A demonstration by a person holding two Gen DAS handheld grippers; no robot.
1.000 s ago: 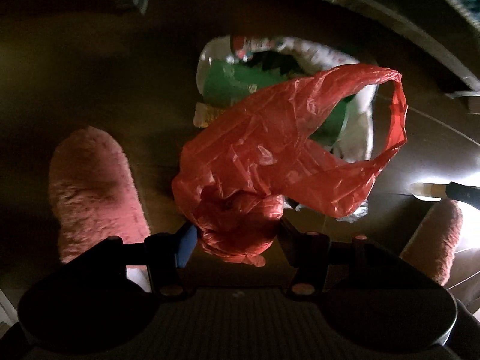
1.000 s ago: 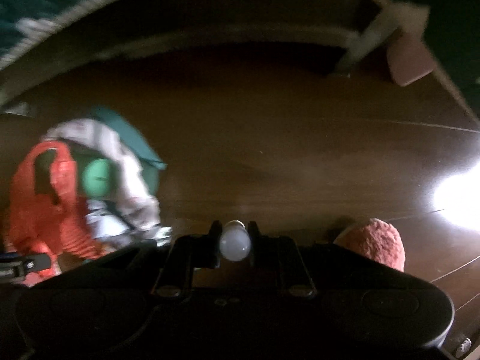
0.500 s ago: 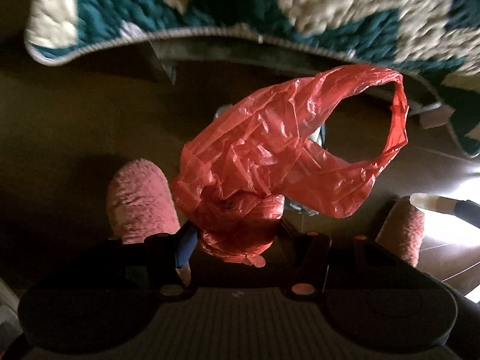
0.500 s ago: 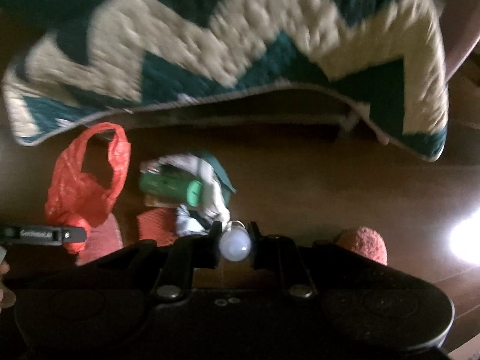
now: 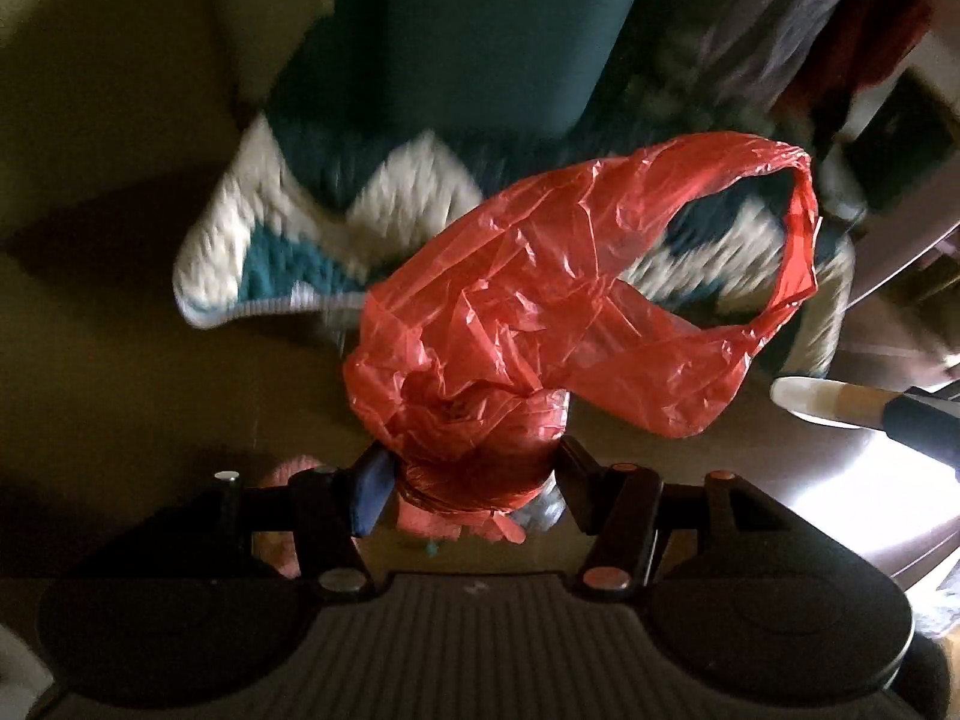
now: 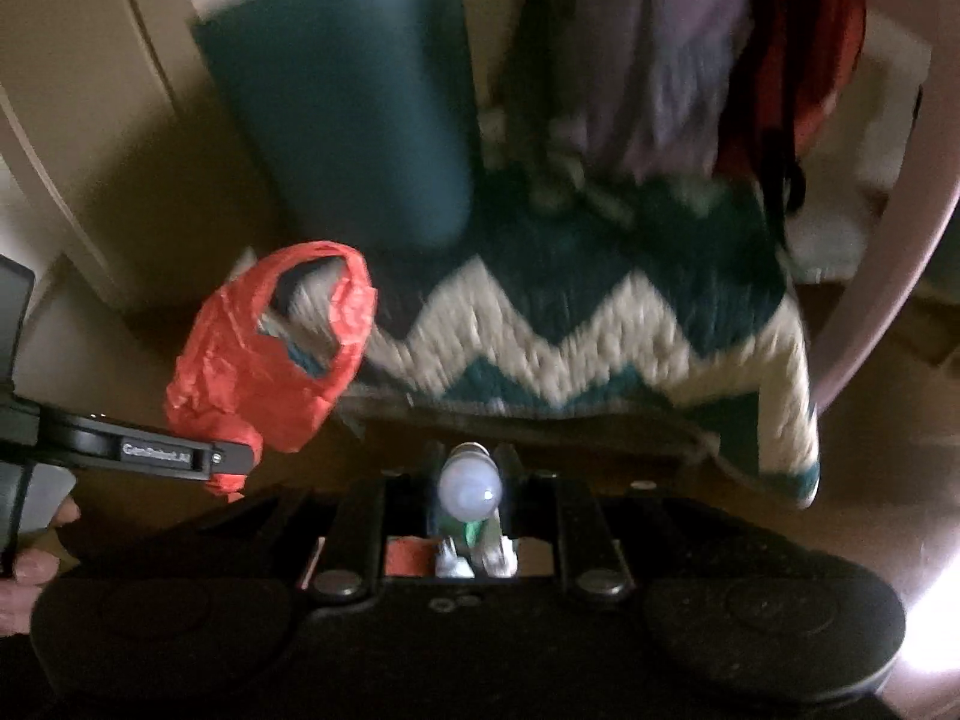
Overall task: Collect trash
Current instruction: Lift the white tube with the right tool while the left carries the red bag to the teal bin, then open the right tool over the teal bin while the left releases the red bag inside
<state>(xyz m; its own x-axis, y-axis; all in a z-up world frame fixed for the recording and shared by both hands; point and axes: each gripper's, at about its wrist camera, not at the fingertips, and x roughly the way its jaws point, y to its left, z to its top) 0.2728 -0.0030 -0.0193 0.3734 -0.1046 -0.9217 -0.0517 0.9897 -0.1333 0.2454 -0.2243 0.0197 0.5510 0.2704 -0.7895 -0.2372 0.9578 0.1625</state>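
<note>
A crumpled red plastic bag hangs from my left gripper, which is shut on its bunched bottom, and the handle loop stands out to the right. In the right wrist view the same bag and the left gripper sit at the left. My right gripper is shut on a small white round-ended object, which also shows at the right edge of the left wrist view as a white tip. A bit of green and white trash shows far below, between the right fingers.
A teal and cream zigzag blanket drapes over furniture ahead, with a teal cushion upright behind it. Clothes hang at the upper right. A pink fluffy slipper and dark wooden floor lie below.
Both grippers have risen high off the floor and tilted up. The trash pile and slippers have dropped out of the middle of view; blanket and cushion fill it. Both grips are unchanged.
</note>
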